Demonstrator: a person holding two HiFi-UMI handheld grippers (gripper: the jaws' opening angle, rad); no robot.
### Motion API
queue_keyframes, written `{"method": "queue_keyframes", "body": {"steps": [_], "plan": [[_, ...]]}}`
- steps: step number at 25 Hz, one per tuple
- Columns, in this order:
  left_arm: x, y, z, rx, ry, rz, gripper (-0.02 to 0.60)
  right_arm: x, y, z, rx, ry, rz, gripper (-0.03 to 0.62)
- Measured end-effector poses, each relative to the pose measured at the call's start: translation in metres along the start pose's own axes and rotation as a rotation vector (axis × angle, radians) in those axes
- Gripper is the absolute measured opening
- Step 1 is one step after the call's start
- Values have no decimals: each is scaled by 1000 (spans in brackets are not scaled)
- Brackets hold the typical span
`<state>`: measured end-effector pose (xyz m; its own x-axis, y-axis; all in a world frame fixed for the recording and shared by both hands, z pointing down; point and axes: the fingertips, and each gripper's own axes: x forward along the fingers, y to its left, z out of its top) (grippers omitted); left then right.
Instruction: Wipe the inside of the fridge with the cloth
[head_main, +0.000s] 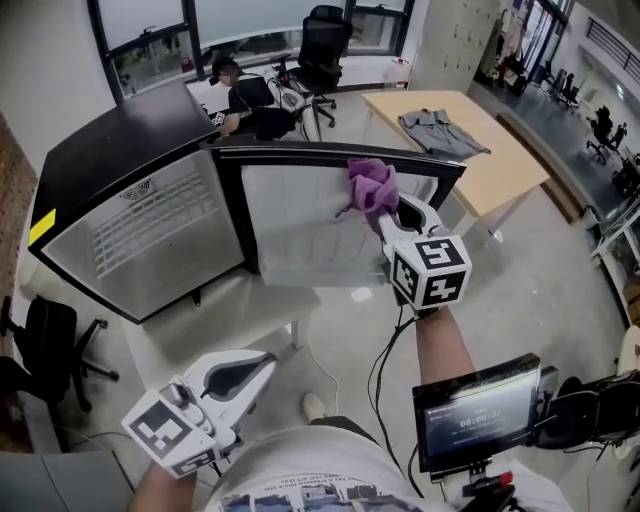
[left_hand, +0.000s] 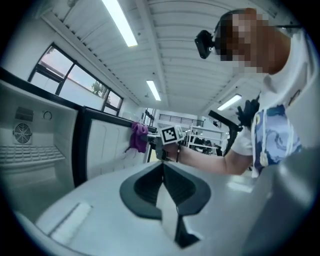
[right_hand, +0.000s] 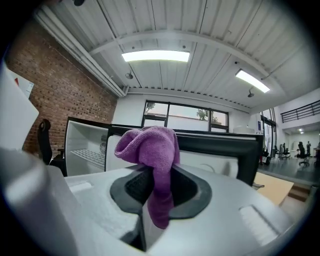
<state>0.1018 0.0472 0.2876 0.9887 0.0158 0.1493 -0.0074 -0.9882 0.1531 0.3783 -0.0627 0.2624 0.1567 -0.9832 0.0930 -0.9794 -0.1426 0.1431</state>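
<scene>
We noted the purple cloth (head_main: 372, 186) clamped between the jaws of the right gripper (head_main: 386, 216), bunched above them. It sat near the top edge of the open fridge door (head_main: 300, 240), toward the outer corner; contact with the door could not be judged. The left gripper (head_main: 252, 368) hung low, well apart from the fridge (head_main: 120, 130), jaws pressed together with nothing between them.

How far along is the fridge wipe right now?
Done: the fridge has its door open, and the right gripper is shut on the cloth. In hand: cloth held before the door's inner panel; contact unclear. Left: wiping the inside, with its wire shelf. The left gripper is shut, empty, held low.
</scene>
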Motion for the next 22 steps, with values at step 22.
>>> {"method": "queue_keyframes", "body": {"steps": [22], "plan": [[24, -14, 9, 61, 55, -11, 8, 3, 92, 13, 34, -42, 225, 74]]}}
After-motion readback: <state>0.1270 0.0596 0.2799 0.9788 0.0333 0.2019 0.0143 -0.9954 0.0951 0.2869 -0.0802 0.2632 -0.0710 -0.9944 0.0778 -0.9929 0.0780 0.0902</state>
